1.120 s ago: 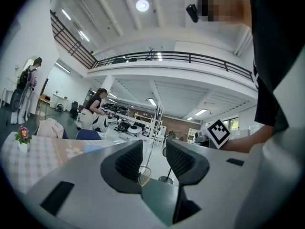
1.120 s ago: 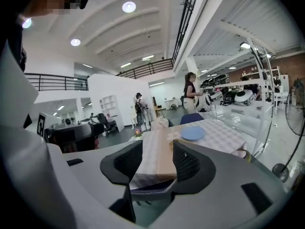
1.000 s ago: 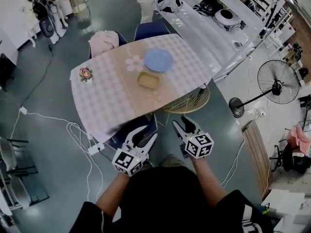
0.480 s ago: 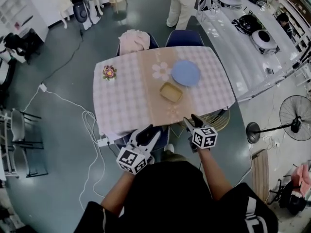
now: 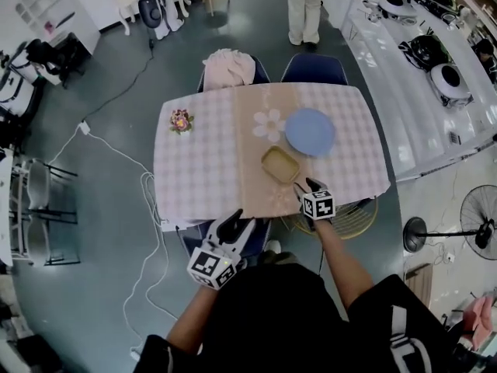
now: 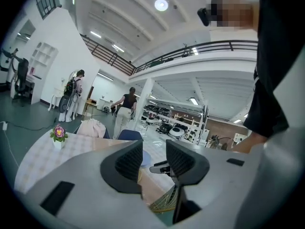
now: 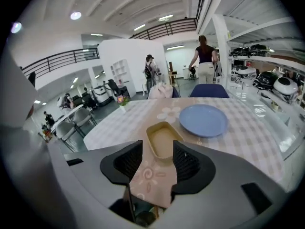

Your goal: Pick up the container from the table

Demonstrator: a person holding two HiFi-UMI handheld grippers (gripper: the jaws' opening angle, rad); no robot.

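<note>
The container (image 5: 280,164) is a shallow tan rectangular tray on the beige runner of the checked table (image 5: 198,162), just near of a blue plate (image 5: 310,131). My right gripper (image 5: 308,186) is open at the table's near edge, a short way short of the container and apart from it. In the right gripper view the container (image 7: 162,140) lies just beyond the open, empty right gripper (image 7: 155,160). My left gripper (image 5: 236,221) is open and empty, low and off the table's near edge. In the left gripper view the left gripper (image 6: 153,159) stands open.
A small flower pot (image 5: 181,120) stands at the table's far left. Two chairs (image 5: 313,68) are at the far side, one draped with pink cloth (image 5: 228,67). A wicker chair (image 5: 353,212) sits under the near right corner. A person (image 5: 306,6) stands beyond; cables (image 5: 147,200) lie on the floor.
The view has closed in on the table. My right gripper has moved forward to the table's near edge toward the container. The left gripper stays low beside the edge.
</note>
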